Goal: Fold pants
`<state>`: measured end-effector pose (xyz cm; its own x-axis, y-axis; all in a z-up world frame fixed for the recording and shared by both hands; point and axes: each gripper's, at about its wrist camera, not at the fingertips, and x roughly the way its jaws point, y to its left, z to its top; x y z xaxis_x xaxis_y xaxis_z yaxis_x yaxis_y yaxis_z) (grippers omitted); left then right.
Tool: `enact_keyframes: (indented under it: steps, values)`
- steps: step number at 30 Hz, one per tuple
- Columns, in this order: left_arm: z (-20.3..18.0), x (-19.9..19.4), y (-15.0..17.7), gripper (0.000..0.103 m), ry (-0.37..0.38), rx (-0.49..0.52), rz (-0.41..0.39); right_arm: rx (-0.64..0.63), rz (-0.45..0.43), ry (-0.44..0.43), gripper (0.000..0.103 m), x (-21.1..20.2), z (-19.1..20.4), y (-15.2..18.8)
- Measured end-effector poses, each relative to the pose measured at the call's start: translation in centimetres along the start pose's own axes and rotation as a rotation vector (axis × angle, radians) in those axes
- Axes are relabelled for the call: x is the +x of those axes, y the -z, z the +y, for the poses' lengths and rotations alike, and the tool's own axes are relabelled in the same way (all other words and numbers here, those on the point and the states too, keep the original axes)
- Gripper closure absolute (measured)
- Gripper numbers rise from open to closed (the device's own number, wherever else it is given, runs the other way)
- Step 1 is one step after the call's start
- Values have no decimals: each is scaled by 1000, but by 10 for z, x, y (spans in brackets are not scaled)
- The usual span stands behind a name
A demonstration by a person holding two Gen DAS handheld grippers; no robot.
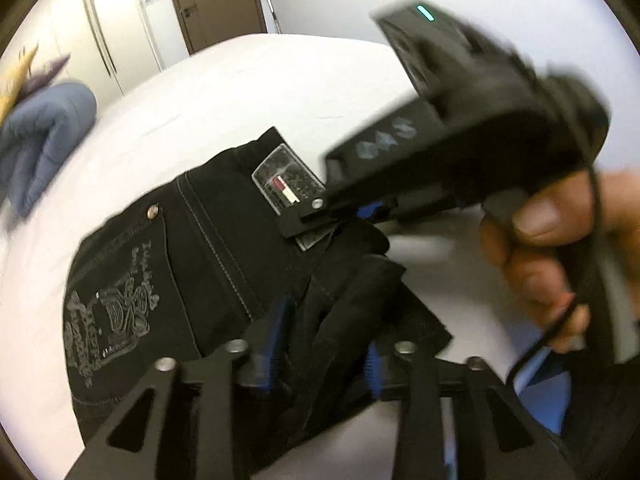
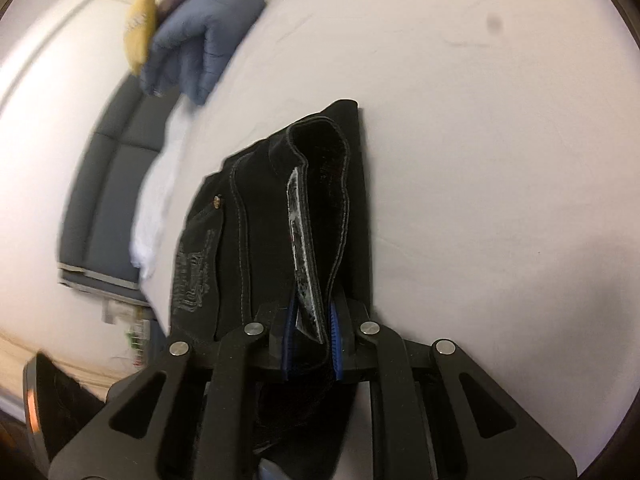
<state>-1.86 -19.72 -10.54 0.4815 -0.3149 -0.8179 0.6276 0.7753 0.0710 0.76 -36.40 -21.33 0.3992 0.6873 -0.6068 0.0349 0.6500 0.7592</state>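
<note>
Both your grippers are pinching the black denim pants point(image 1: 208, 248) at the waistband, over the white bed sheet point(image 1: 224, 92).

The pants are bunched, back pocket with grey embroidery point(image 1: 112, 316) and a leather brand patch point(image 1: 286, 184) facing up. Your left gripper point(image 1: 324, 348) is clamped on a gathered fold; your right gripper point(image 2: 311, 340) is closed on the waistband by the patch. A crumpled blue quilted blanket point(image 2: 204, 40) and a yellow pillow point(image 2: 140, 28) sit well apart at the bed's far edge.
</note>
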Motion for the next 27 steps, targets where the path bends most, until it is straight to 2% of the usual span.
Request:
enact_keyframes:
  steps: [2, 4, 5, 7, 8, 10, 11, 13, 15, 17, 19, 21, 23, 27]
  values:
    - [17, -23, 2, 34, 61, -63, -33, 30, 18, -10, 87, -5, 0, 1]
    - [38, -49, 7, 21, 72, -127, -92, 50, 15, 17, 85, -17, 2, 3]
    - [50, -61, 10, 17, 73, -158, -120, 54, -13, 51, 84, -27, 4, 3]
    - [76, -73, 12, 17, 63, -216, -145, 57, -86, 82, 84, -49, 10, 1]
    - [92, -72, 14, 17, 59, -247, -145, 53, -125, 35, 84, -59, 20, 1]
    - [123, -63, 13, 19, 63, -313, -129, 16, -150, -45, 84, -66, 40, 2]
    - [128, -58, 13, 25, 73, -336, -111, -27, -140, -79, 84, -62, 57, 3]
    - [142, -38, 12, 28, 120, -383, -45, -105, -86, -96, 84, -46, 80, 7]
    - [133, -28, 24, 29, 121, -394, 3, -153, -13, -84, 84, -18, 90, 18]
    - [130, -14, 34, 29, 112, -390, 39, -133, 44, -51, 84, 5, 80, 27]
    - [123, -10, 44, 29, 99, -383, 36, -70, 102, 6, 85, 28, 56, 39]
    - [117, -13, 49, 29, 87, -375, 28, -24, 46, -83, 86, 25, 34, 52]
    - [113, -19, 51, 28, 109, -371, 29, 3, 14, -103, 86, 19, 30, 59]
    - [119, -37, 49, 28, 123, -362, -8, -7, -11, -44, 85, 7, 31, 67]
